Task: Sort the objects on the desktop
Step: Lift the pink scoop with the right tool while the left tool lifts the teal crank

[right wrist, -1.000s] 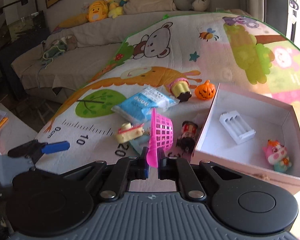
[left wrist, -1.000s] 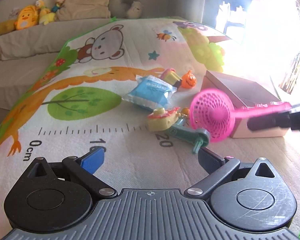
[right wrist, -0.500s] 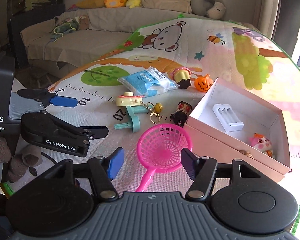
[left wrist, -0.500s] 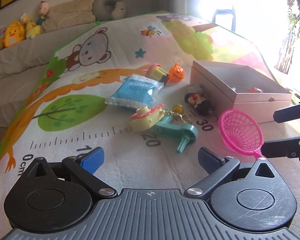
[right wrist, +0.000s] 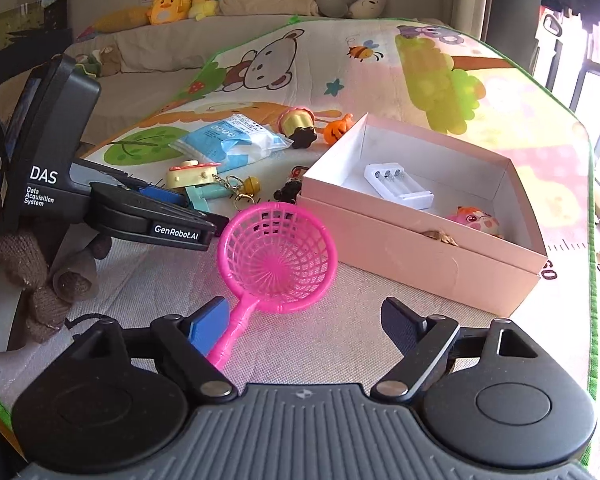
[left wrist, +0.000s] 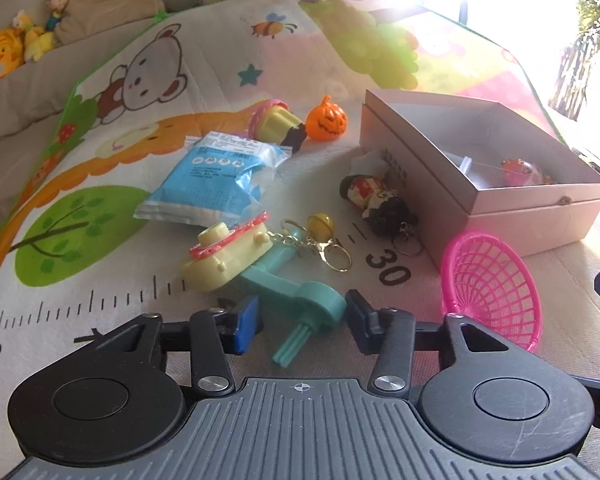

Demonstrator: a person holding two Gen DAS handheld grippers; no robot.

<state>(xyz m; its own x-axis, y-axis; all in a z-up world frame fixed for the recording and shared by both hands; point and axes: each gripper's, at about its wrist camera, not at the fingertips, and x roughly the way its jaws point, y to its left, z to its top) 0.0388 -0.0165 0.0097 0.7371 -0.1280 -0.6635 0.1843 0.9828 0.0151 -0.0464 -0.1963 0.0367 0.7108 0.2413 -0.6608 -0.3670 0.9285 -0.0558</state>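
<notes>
Left wrist view: showing cartoon play mat [left wrist: 204, 60] printed "0cm", "30"; sofa [right wrist: 160, 48] behind; "GenRobot.AI" reading; left tongs [left wrist: 300, 320] clamping teal toy [left wrist: 300, 300]; right tongs [right wrist: 306, 322] opening beside pink strainer [right wrist: 276, 256].

A woven, matt cloth mat [left wrist: 148, 320] is seen under glossy plastic toys: a pink mesh scoop [right wrist: 278, 254] and an orange pumpkin [left wrist: 326, 119]. Matt card is shown by the box [right wrist: 412, 256], shiny metal by the keyring [left wrist: 336, 258], crinkled film by the blue packet [left wrist: 216, 176].
</notes>
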